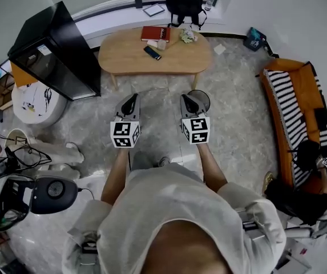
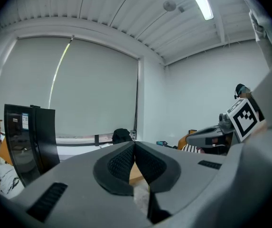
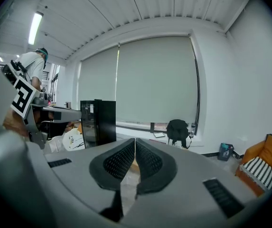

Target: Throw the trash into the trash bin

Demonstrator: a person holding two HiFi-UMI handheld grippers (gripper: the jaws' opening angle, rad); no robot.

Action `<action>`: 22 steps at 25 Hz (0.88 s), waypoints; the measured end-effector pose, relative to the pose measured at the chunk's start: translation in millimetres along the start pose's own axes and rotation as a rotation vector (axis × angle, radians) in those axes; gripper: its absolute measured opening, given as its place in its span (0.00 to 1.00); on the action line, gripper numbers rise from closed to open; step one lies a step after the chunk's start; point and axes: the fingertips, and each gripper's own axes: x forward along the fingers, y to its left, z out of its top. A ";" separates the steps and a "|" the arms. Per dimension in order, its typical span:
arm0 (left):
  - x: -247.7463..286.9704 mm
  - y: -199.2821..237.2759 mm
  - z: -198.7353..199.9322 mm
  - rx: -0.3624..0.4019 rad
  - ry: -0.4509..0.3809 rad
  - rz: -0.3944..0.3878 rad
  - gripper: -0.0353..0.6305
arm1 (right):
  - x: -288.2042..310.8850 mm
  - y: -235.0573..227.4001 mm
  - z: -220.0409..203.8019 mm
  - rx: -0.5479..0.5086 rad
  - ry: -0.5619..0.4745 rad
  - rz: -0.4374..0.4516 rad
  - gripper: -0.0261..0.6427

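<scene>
Crumpled trash [image 1: 187, 36] lies on the far right part of an oval wooden table [image 1: 123, 59], well ahead of both grippers. A round dark trash bin [image 1: 204, 99] stands on the floor just beyond my right gripper [image 1: 185, 99], which partly hides it. My left gripper [image 1: 133, 99] hangs beside the right one, over the floor in front of the table. In the left gripper view the left gripper [image 2: 135, 144] has its pads together with nothing between them. The right gripper [image 3: 135, 140] is likewise shut and empty.
On the table lie a red book [image 1: 155, 33] and a black phone [image 1: 152, 52]. A black cabinet [image 1: 55, 53] stands at the left, a black backpack [image 1: 185, 4] behind the table, and an orange sofa [image 1: 291, 107] at the right. A person [image 1: 314, 164] sits at the lower right.
</scene>
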 end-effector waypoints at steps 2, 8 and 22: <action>4.5 -0.7 0.2 0.001 0.004 0.005 0.08 | 2.7 -5.1 -0.7 0.005 0.003 0.003 0.08; 28.6 15.1 -7.8 -0.002 0.015 0.012 0.08 | 28.6 -16.6 -3.3 0.003 0.004 0.008 0.08; 152.6 112.6 16.9 -0.013 0.011 -0.038 0.08 | 166.2 -50.5 42.3 -0.019 0.022 -0.043 0.09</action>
